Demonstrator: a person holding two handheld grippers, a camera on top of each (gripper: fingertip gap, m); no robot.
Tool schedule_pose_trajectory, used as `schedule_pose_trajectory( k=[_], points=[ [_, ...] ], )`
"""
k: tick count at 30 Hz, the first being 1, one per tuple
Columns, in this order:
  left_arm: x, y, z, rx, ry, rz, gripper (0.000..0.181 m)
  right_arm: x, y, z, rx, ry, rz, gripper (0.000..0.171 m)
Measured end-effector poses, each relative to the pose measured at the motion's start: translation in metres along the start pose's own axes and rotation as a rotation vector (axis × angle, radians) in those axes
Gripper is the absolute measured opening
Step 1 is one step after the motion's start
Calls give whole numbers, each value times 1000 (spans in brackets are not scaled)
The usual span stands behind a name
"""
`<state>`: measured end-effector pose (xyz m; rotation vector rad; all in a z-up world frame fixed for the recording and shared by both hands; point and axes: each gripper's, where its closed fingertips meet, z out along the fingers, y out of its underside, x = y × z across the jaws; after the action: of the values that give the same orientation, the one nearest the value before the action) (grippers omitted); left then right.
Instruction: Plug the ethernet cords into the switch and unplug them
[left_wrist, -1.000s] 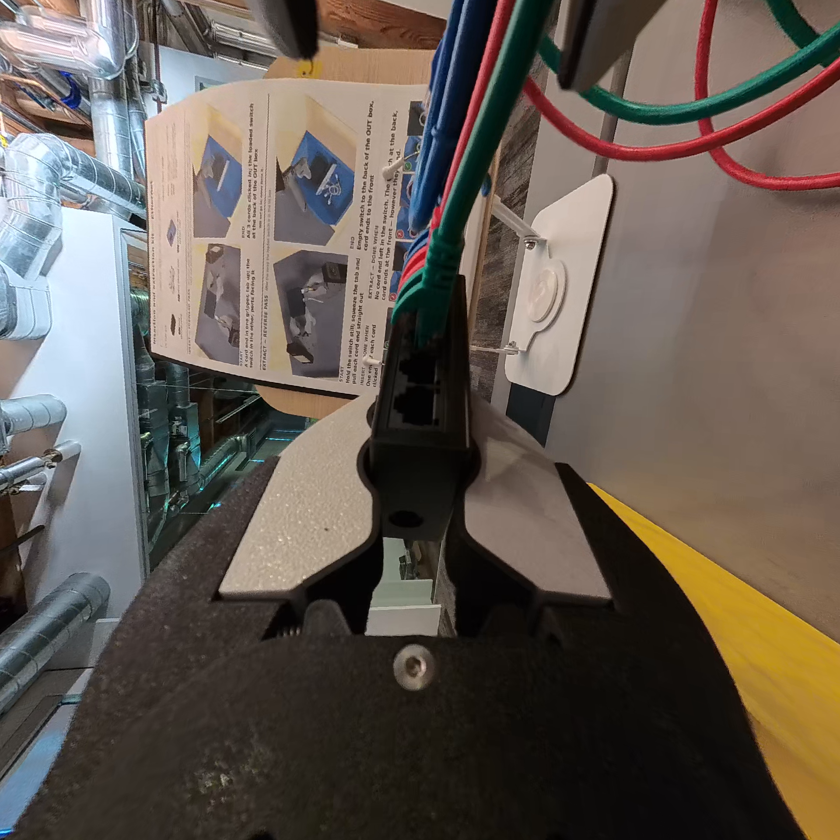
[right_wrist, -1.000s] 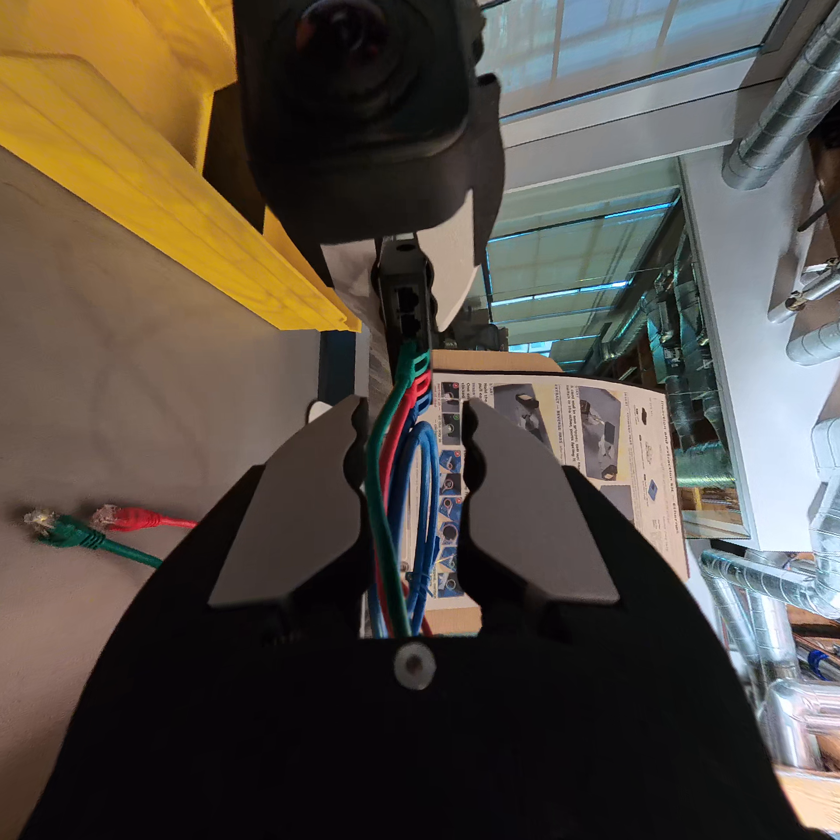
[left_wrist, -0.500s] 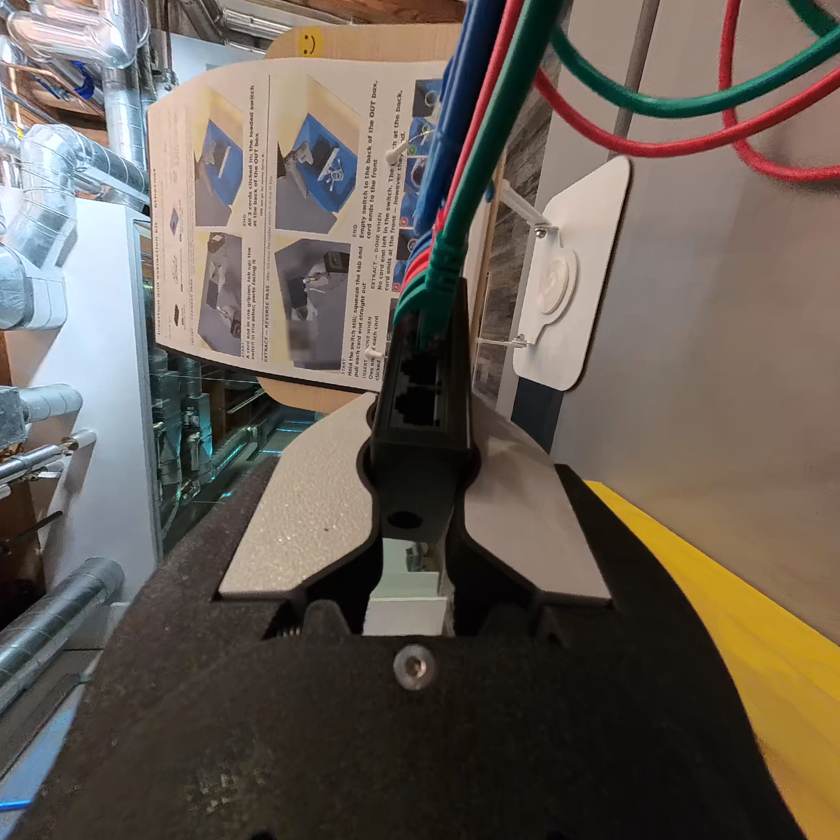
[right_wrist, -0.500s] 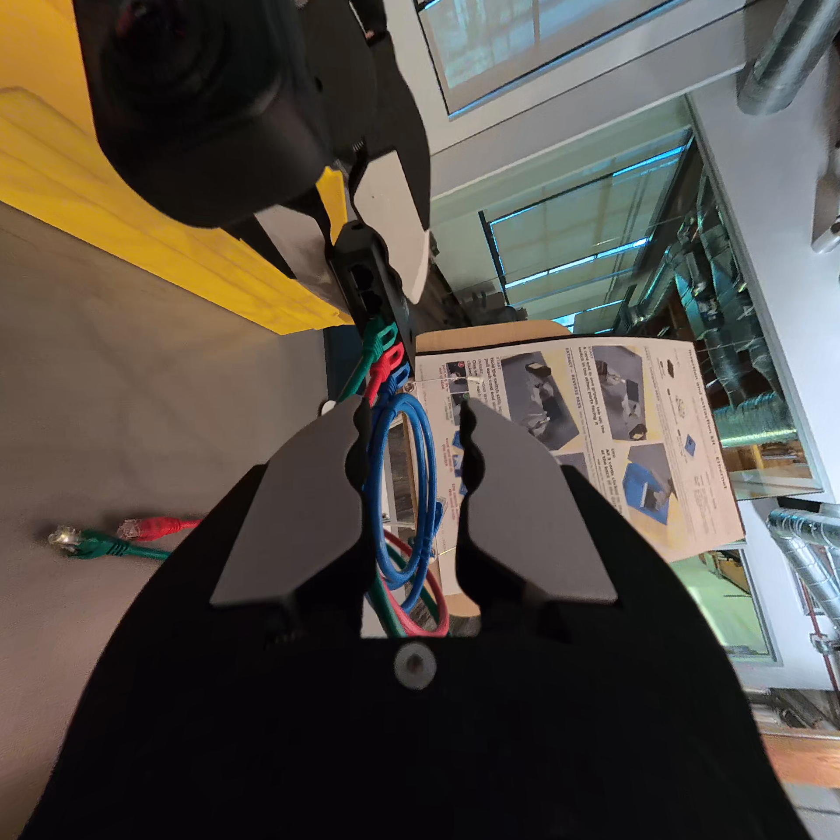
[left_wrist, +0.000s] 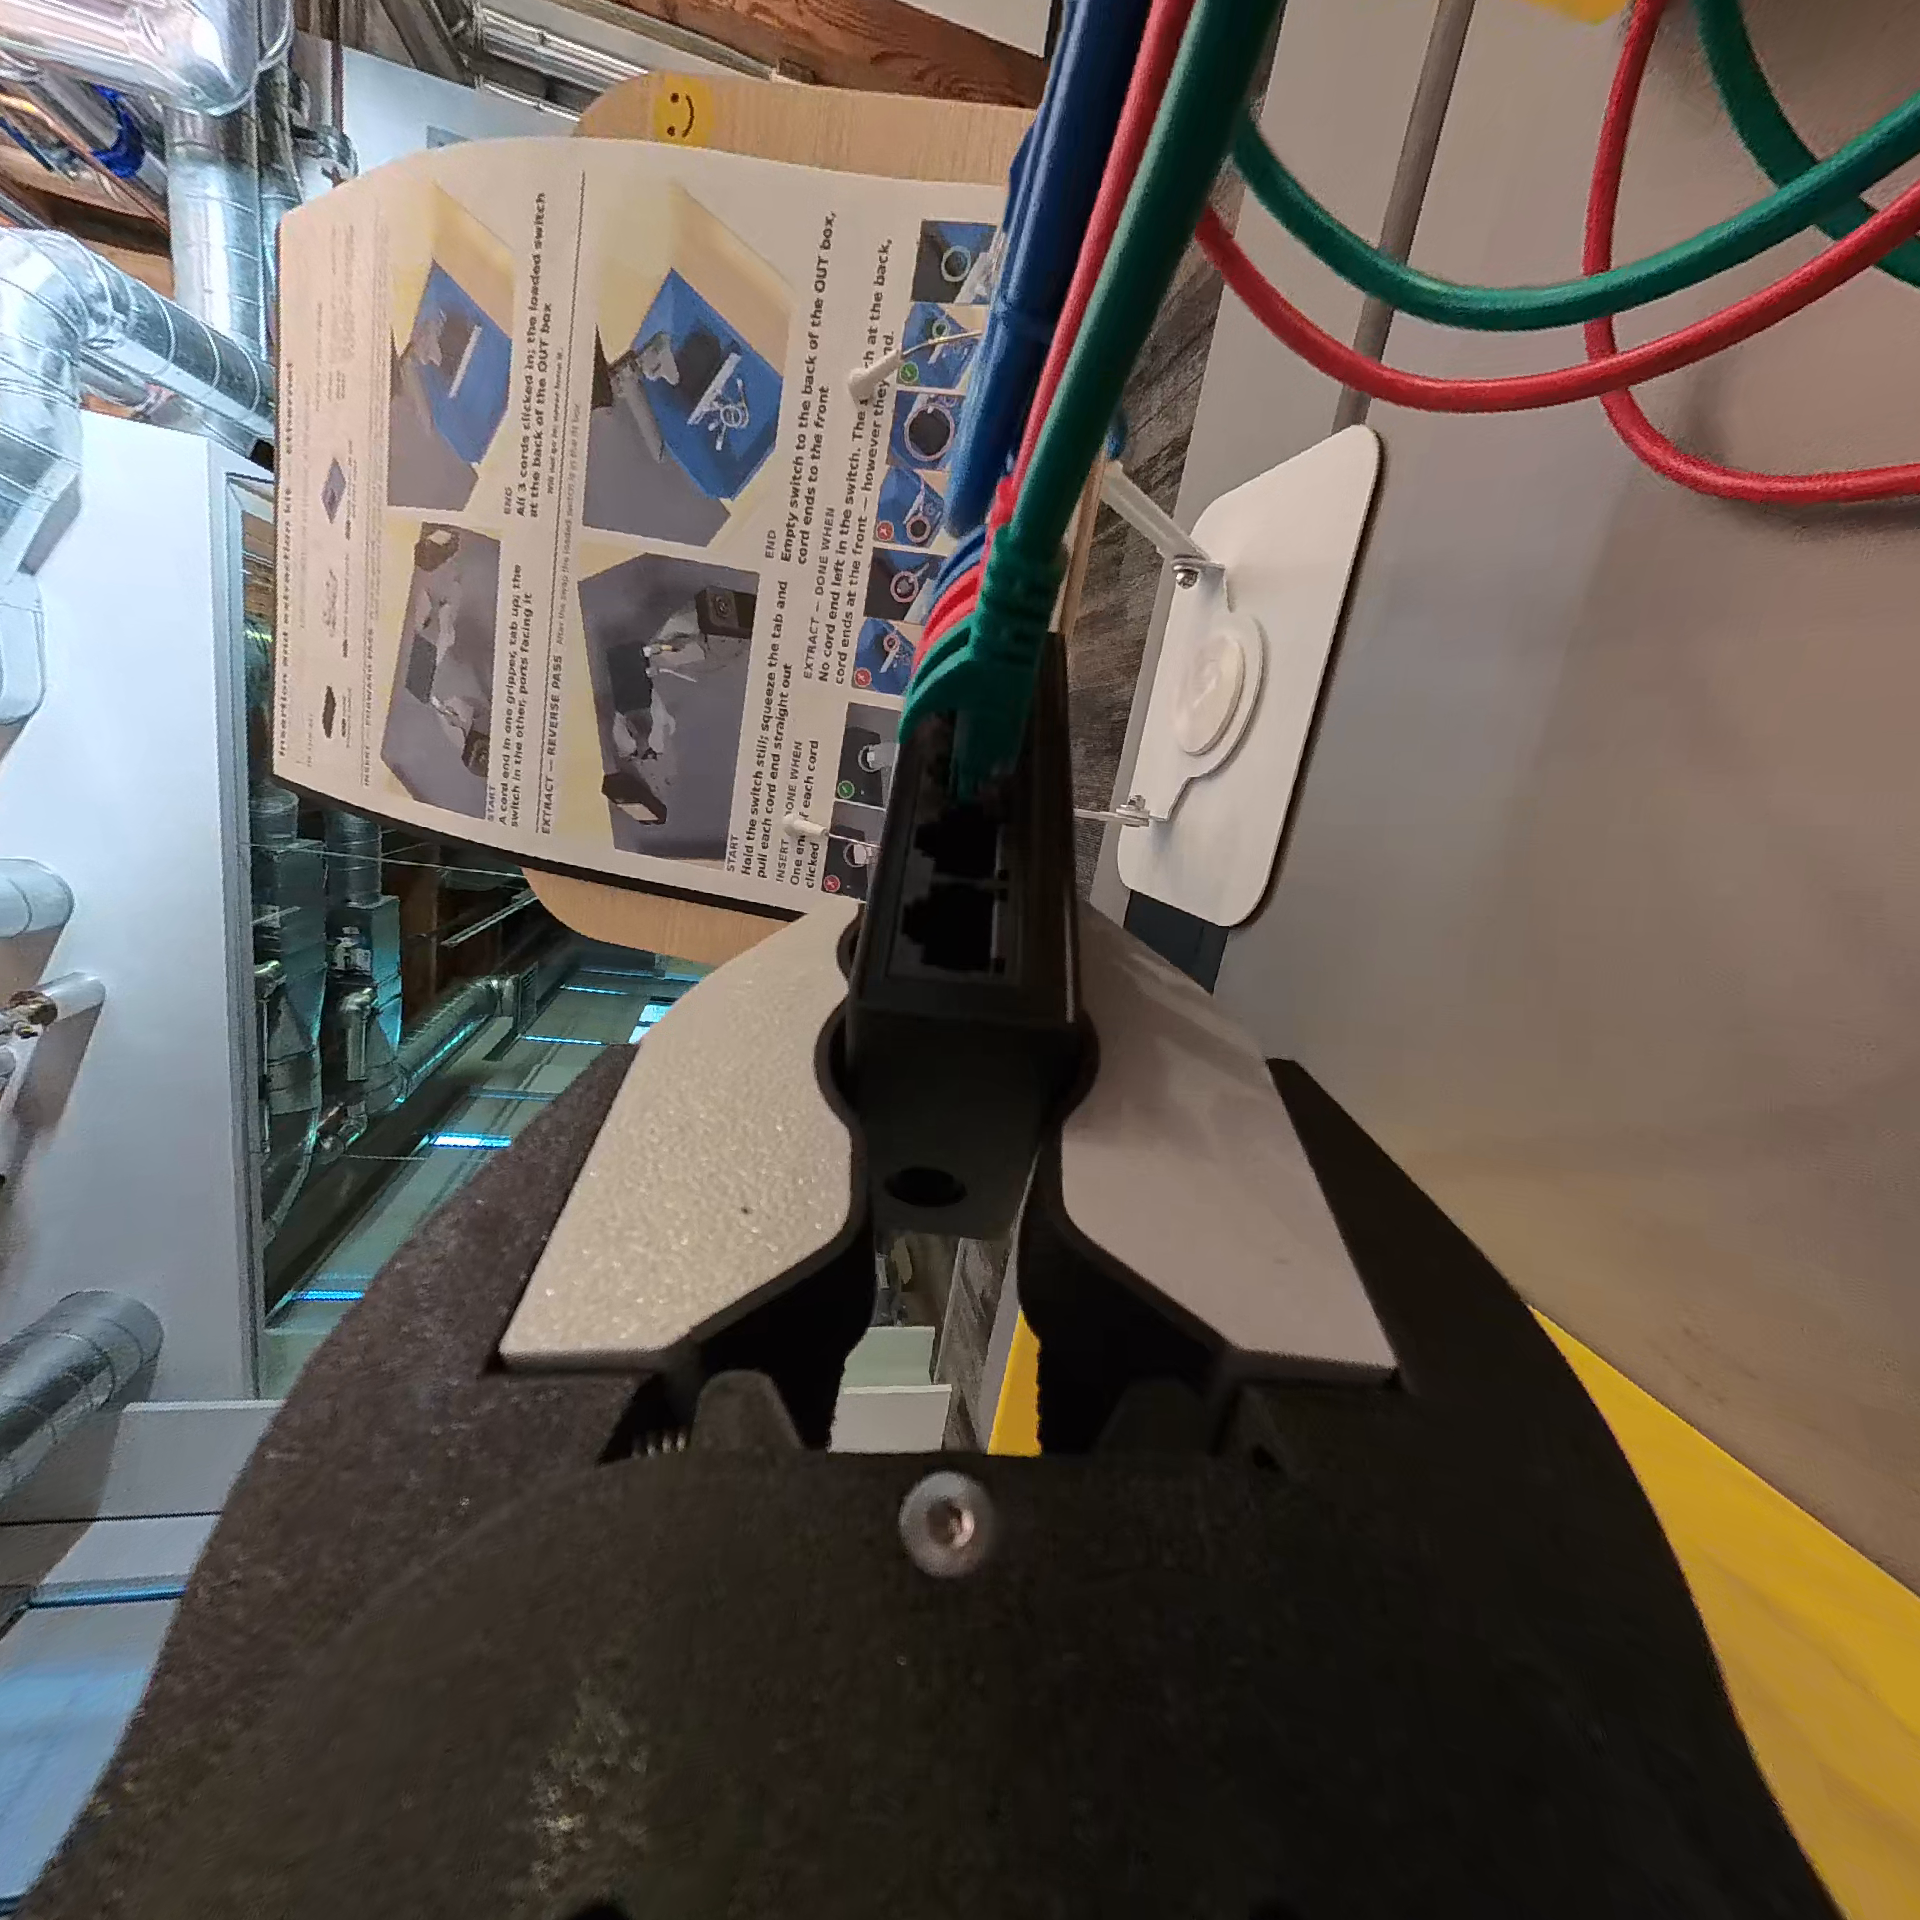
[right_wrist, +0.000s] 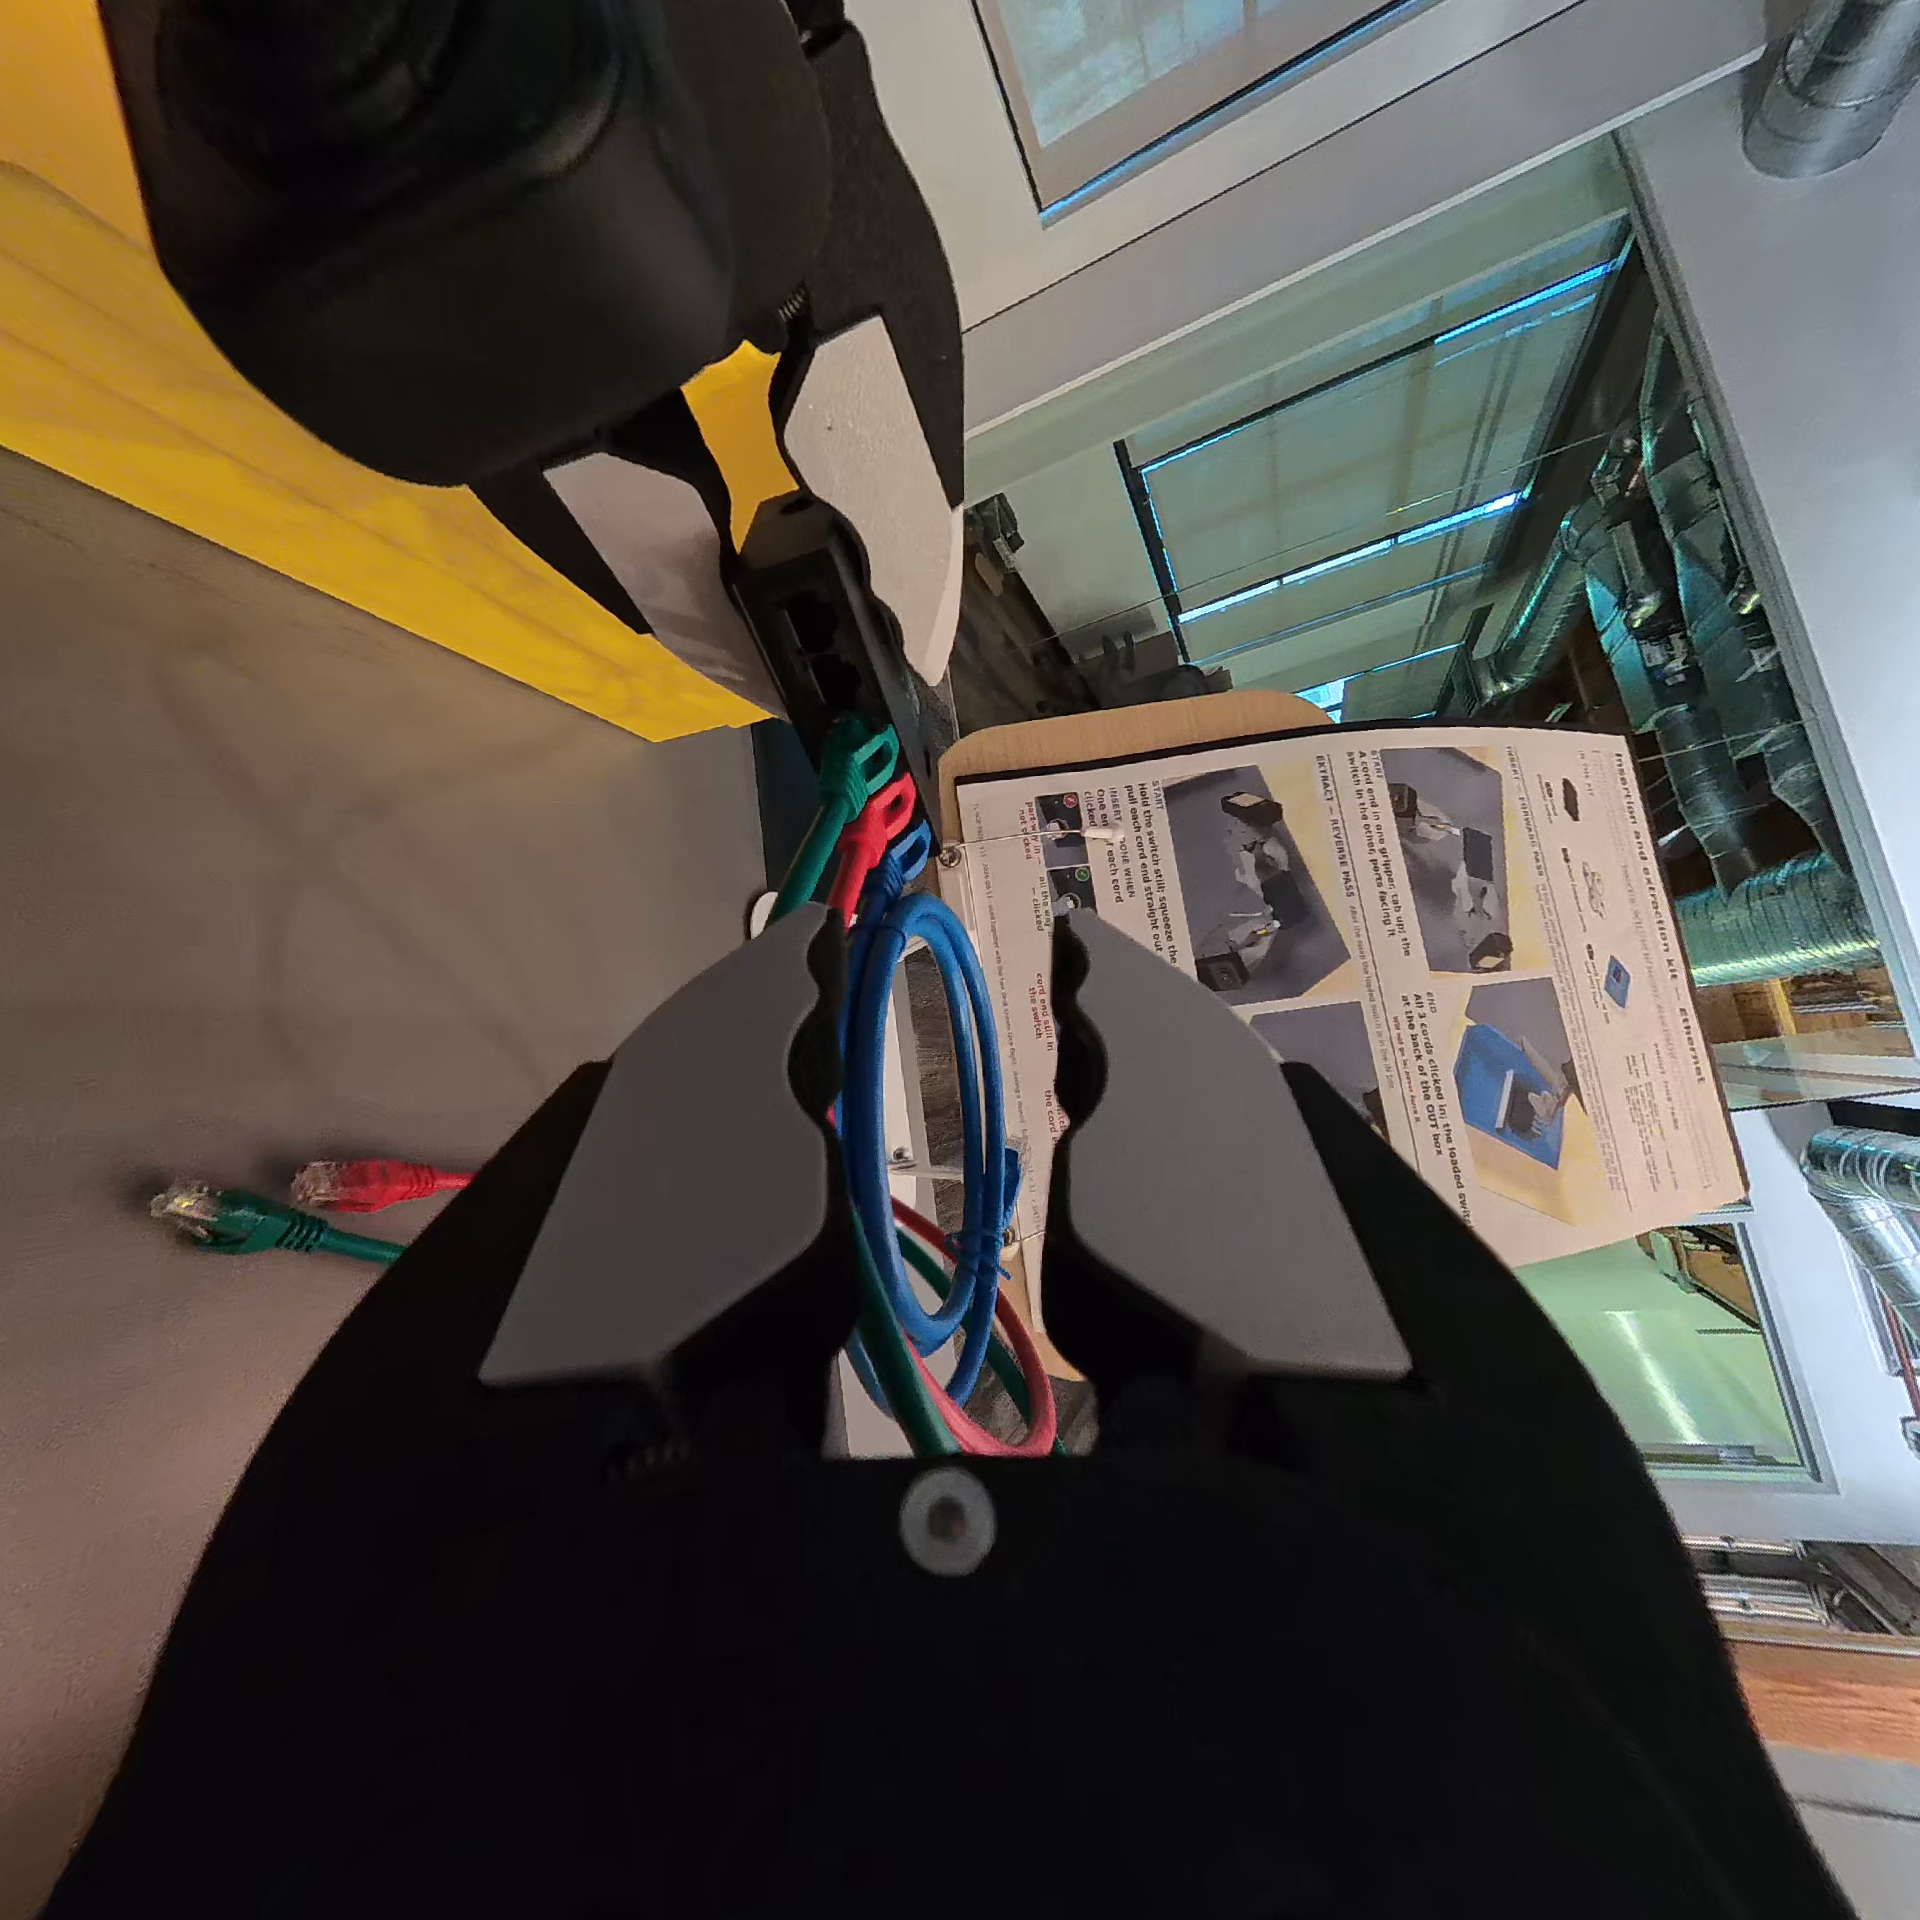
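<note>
My left gripper (left_wrist: 961, 997) is shut on a black switch (left_wrist: 966, 1091) and holds it in the air. Green (left_wrist: 1003, 644), red (left_wrist: 951, 603) and blue (left_wrist: 1013, 343) cords are plugged into its far ports; two near ports are empty. In the right wrist view the switch (right_wrist: 821, 623) sits in the left gripper (right_wrist: 831, 416) at the top, with green (right_wrist: 857, 764), red (right_wrist: 883, 821) and blue (right_wrist: 906, 852) plugs in it. My right gripper (right_wrist: 945, 935) is open below the plugs; the blue cord loop (right_wrist: 966, 1091) hangs past the gap between its fingers. Loose green (right_wrist: 239, 1221) and red (right_wrist: 364, 1179) cord ends lie on the grey table (right_wrist: 312, 883).
A yellow bin (right_wrist: 260, 488) stands on the table behind the left gripper and shows in the left wrist view (left_wrist: 1745, 1683). A printed instruction sheet on a wooden board (right_wrist: 1403, 987) stands at the table's edge on a white base plate (left_wrist: 1247, 686). Ducts and windows lie beyond. The left gripper's tips are roughly 11 cm from the right gripper's.
My right gripper has drawn back from the switch and shifted sideways, still open; its fingers have left the left wrist view. The left gripper keeps hold of the switch with the three cords in it.
</note>
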<state>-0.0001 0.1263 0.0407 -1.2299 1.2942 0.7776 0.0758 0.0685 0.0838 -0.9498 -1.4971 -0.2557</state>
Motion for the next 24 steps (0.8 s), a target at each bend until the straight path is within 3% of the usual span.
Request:
schedule_pose_trajectory(
  k=[4,9,18,24],
  points=[
    [-1,0,0,-4,-3,-2,29,-2,-4,0,23,-8,0,39],
    [-1,-2,-2,3,12,-17,28,-9,-37,-14,204,-31,-39,38],
    [-2,-8,-6,-28,4,6,28,-14,-20,4,36,26,-187,37],
    [0,-22,-11,-19,-8,43,28,-18,-19,9,55,30,-214,27]
  ],
)
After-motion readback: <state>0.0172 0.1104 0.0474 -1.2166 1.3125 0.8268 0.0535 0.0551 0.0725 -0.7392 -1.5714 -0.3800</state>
